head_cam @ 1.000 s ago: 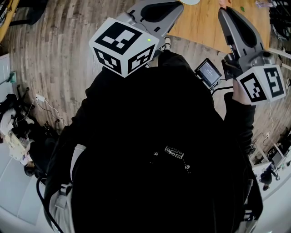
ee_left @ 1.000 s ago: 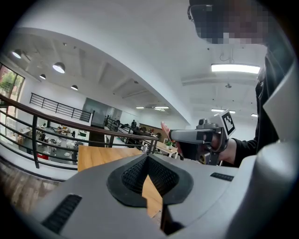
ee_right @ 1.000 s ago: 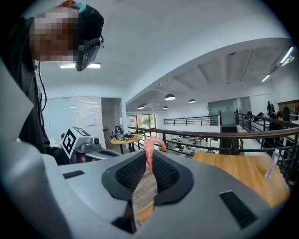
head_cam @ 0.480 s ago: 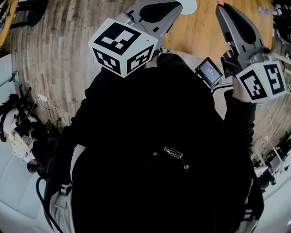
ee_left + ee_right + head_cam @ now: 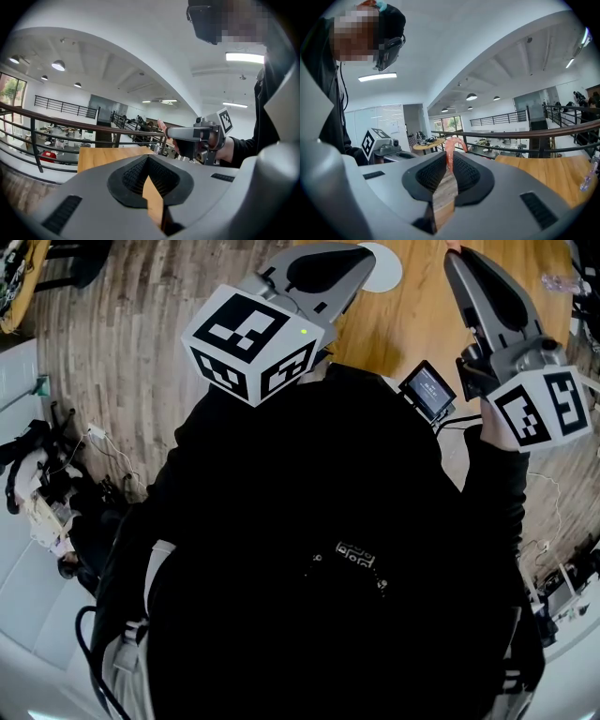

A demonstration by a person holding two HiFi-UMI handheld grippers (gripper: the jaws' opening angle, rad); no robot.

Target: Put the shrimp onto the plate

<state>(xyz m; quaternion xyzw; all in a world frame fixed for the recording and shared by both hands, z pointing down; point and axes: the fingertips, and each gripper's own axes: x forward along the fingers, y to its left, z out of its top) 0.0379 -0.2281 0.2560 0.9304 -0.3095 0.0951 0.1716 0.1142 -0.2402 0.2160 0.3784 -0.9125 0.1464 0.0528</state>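
A pink shrimp (image 5: pixel 451 151) sticks up from the tips of my right gripper (image 5: pixel 449 161), which is shut on it. In the head view the right gripper (image 5: pixel 456 255) is held over the wooden table (image 5: pixel 422 306). The white plate (image 5: pixel 382 265) lies on that table at the top edge, partly hidden by my left gripper (image 5: pixel 361 259). In the left gripper view the left gripper (image 5: pixel 149 158) is shut with nothing between its pads. It looks across at the right gripper (image 5: pixel 194 135), held level in a hand.
A small screen device (image 5: pixel 428 390) hangs at the person's chest, near the table's edge. A clear plastic bottle (image 5: pixel 588 174) lies on the table to the right. Cables and gear (image 5: pixel 37 493) clutter the wooden floor at the left. A railing (image 5: pixel 543 133) runs behind the table.
The head view has swung towards the table, so more of the table and the white plate now show at the top. Both grippers keep their pose, the right still holding the shrimp.
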